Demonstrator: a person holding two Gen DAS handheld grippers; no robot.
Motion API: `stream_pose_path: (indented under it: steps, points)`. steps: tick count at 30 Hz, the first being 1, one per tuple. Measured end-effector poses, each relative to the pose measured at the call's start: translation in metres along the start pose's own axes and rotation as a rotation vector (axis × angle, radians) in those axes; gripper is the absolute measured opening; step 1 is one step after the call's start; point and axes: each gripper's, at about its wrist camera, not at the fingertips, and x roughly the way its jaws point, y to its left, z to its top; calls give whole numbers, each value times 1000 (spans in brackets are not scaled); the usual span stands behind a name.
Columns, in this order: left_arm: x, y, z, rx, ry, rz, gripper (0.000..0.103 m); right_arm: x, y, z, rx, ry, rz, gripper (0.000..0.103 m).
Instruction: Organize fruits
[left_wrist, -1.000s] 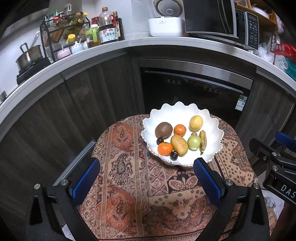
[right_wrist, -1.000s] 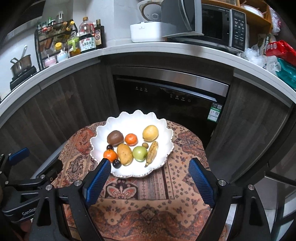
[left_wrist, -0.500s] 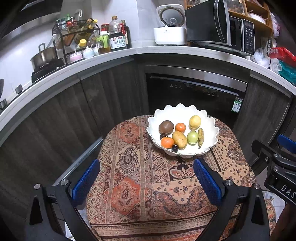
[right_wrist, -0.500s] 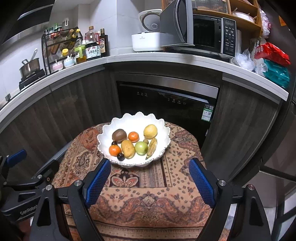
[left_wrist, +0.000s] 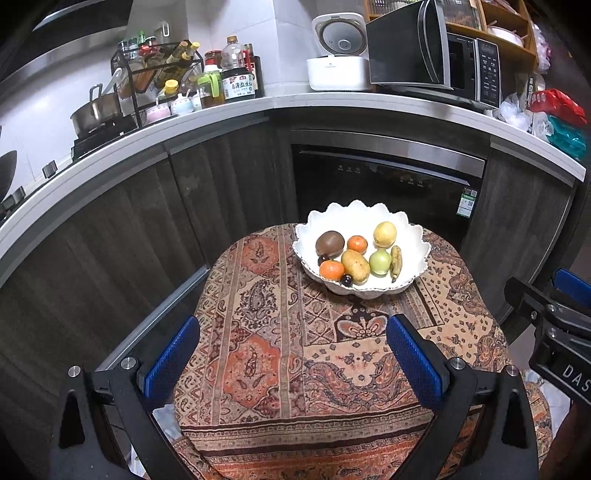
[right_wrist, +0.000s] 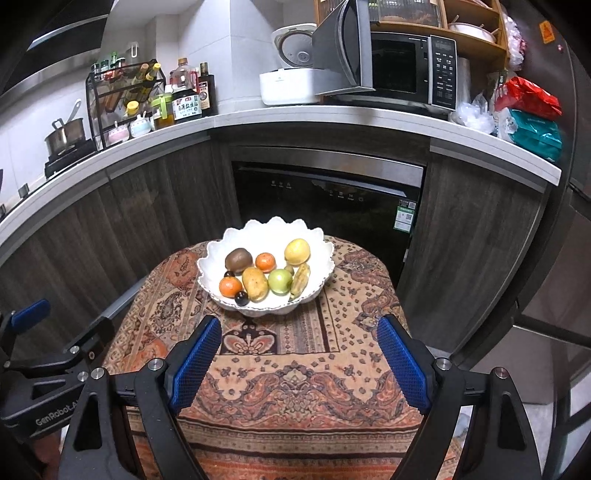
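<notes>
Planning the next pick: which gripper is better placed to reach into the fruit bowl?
Probably right. The white bowl sits nearly centred ahead of the open right gripper; from the open left gripper it lies off to one side.

Home kitchen: microwave (right_wrist: 402, 70), rice cooker (right_wrist: 291, 70), stovetop pot (right_wrist: 64, 136), condiment rack (right_wrist: 123, 99).

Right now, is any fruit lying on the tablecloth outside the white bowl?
No. All the fruit sits inside the white bowl; the patterned tablecloth around it carries nothing else.
</notes>
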Motion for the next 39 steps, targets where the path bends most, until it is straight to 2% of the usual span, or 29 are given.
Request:
stream_pose_path:
  steps: [39]
  points:
    - [-9, 5, -6, -16, -6, 15, 103, -9, 2, -8, -11, -16, 0, 87]
